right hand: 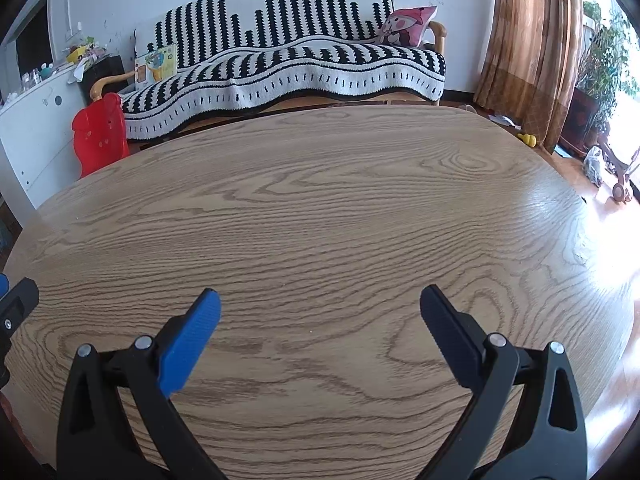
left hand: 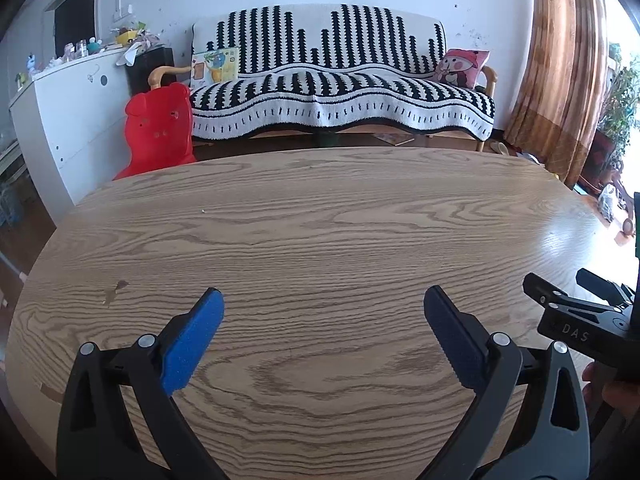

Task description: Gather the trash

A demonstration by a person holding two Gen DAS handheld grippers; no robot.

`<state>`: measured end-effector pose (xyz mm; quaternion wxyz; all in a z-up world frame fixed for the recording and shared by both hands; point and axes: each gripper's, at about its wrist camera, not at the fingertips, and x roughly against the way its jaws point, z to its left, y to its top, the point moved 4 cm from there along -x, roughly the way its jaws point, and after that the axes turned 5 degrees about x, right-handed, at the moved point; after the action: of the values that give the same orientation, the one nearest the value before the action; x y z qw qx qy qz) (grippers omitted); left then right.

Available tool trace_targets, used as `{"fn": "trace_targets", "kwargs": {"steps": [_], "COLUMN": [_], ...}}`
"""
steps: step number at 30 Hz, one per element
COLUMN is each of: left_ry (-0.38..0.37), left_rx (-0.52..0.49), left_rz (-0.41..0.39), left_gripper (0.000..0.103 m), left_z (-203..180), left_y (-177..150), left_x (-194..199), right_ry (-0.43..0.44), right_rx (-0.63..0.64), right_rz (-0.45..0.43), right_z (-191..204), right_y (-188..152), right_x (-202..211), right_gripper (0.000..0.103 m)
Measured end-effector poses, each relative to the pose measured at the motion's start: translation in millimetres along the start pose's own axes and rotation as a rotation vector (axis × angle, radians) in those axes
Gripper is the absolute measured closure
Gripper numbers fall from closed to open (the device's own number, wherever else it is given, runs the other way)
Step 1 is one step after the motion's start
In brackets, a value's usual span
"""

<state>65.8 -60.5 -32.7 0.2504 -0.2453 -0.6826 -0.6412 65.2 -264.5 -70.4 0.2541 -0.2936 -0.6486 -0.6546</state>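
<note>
My left gripper [left hand: 324,300] is open with nothing between its blue pads [left hand: 192,344], held just above a wooden table [left hand: 320,216]. My right gripper [right hand: 320,300] is also open and holds nothing above the same table [right hand: 328,200]. The right gripper's black body [left hand: 580,320] shows at the right edge of the left wrist view. A tiny pale crumb [left hand: 203,211] lies on the table top in the left wrist view. I see no other trash on the table.
A black-and-white striped sofa [left hand: 340,92] stands behind the table with a pink cushion [left hand: 460,68]. A red plastic chair [left hand: 158,132] and a white cabinet [left hand: 72,120] are at the left. Brown curtains [left hand: 560,60] and plants are at the right.
</note>
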Motion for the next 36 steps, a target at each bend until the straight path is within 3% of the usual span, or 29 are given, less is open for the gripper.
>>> {"fn": "trace_targets", "kwargs": {"steps": [13, 19, 29, 36], "left_ry": [0.028, 0.033, -0.059, -0.002], "left_rx": [0.006, -0.061, -0.013, 0.015], "left_rz": [-0.013, -0.048, 0.000, 0.023], "left_gripper": [0.006, 0.006, 0.006, 0.006], "left_z": [-5.7, -16.0, -15.0, -12.6], "left_y": [-0.2, -3.1, -12.6, -7.1], "left_x": [0.8, 8.6, 2.0, -22.5], "right_ry": [0.008, 0.009, 0.018, 0.030], "right_rx": [-0.004, 0.008, 0.005, 0.020], "right_rz": [-0.012, -0.019, -0.015, 0.025], "right_z": [-5.3, -3.1, -1.9, 6.8], "right_y": [0.9, 2.1, 3.1, 8.2], "right_x": [3.1, 4.1, 2.9, -15.2], "right_gripper": [0.006, 0.006, 0.006, 0.006]}}
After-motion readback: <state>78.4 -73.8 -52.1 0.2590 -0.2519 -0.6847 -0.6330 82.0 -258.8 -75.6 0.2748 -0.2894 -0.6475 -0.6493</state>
